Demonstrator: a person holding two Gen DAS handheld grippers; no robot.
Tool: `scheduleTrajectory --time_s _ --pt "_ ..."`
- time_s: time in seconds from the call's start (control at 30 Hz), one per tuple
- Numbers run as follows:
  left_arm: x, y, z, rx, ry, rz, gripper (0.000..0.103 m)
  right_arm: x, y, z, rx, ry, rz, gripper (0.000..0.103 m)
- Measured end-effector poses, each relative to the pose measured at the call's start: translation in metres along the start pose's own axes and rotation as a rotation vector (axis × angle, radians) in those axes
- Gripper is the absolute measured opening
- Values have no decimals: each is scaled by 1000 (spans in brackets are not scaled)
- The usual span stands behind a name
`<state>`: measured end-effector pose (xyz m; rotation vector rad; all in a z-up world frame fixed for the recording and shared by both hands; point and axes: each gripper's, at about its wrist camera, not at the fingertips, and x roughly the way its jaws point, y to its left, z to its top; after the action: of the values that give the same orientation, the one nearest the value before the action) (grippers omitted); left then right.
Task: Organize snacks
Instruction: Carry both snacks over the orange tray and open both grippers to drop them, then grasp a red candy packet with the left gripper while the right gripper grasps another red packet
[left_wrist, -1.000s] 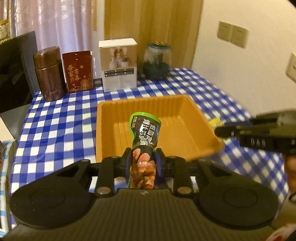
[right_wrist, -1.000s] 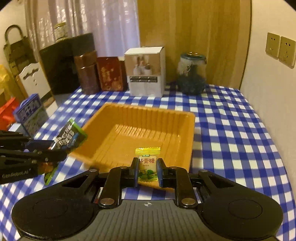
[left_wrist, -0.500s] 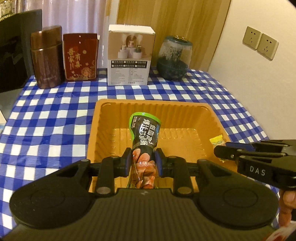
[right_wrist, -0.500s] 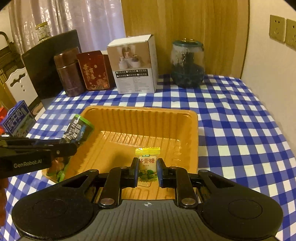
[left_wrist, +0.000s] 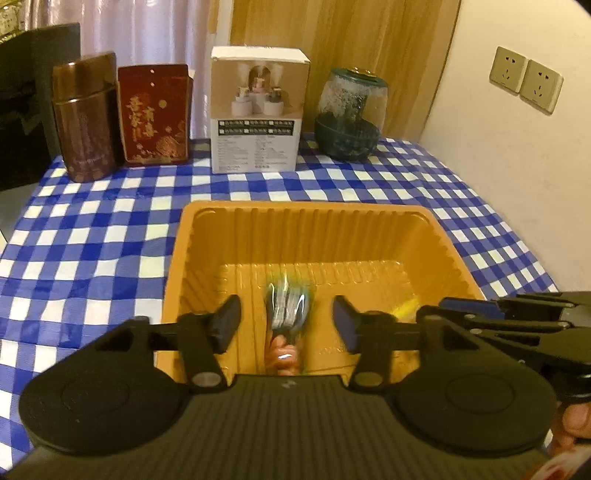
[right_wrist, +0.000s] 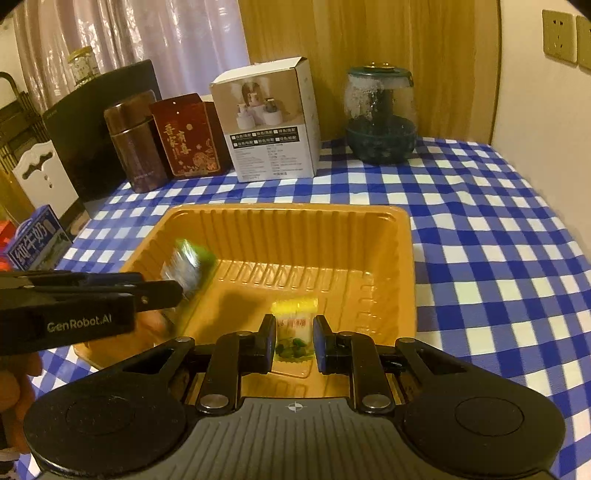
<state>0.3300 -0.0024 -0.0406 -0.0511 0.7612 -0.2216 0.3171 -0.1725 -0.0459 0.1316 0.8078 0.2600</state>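
Your left claw (left_wrist: 286, 325) has just been opening: its jaws now stand clear on both sides of the dark packet (left_wrist: 288, 310), which is blurred and seems to be dropping free between them, touching neither pad. The packet's long axis runs straight ahead along the fingers, green top pointing away from you, bottom end nearest the claw body. It is over the near half of the tray (left_wrist: 303, 214), so it should land inside; I judge that drop as good as done.

Your right claw (right_wrist: 294, 339) has also just begun to part. The candy (right_wrist: 293, 332) sits upright between the pads, yellow edge away from you, and it looks blurred; thin gaps show on both sides, so I read it as let go or nearly so, though contact on the left pad is hard to rule out. It hangs over the tray floor just inside the near wall, to the right of the packet.

What the coming move turns on: both snacks lie directly ahead of and just below their own claws, each within the tray walls. Seen from the right wrist, the left claw (right_wrist: 173, 291) reaches in from the left, near the tray's left wall. So you should draw each claw straight back and up along its own fingers, not sideways, or a pad may catch a wrapper or the near rim.
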Motion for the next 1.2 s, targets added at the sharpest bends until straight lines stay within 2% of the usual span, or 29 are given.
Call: scheduleTrajectory --time_s 0.03,0.1,0.17,0.33,0.4,0.6,0.83,0.97,1.1,1.2 --pt "-1 1 0 -3 -3 2 53 -1 -1 -1 7 -6 1 28" --pt "-5 3 -1 -7 -7 3 54 -4 -3 -1 20 -22 0 52" --pt "-11 4 -2 -4 -16 8 54 -11 -6 -1 34 -40 4 57" --pt "-38 4 -8 -8 -58 14 66 -42 -7 1 42 -92 -15 57" --pt "-54 3 -13 -18 -76 16 75 -58 -9 0 63 -105 -19 58" --pt "-99 -4 -35 -35 -87 14 83 -110 -2 -17 65 -124 -55 58" --pt "-148 -7 -81 -66 -54 6 88 -160 3 -62 61 -101 -72 58" --pt "-169 -12 -107 -10 -33 35 88 -184 3 -86 92 -92 -79 58" --pt "-185 -8 -130 -15 -20 52 88 -204 3 -107 109 -93 -91 58" --pt "-194 -6 -144 0 -24 92 89 -210 3 -120 117 -64 -105 58"
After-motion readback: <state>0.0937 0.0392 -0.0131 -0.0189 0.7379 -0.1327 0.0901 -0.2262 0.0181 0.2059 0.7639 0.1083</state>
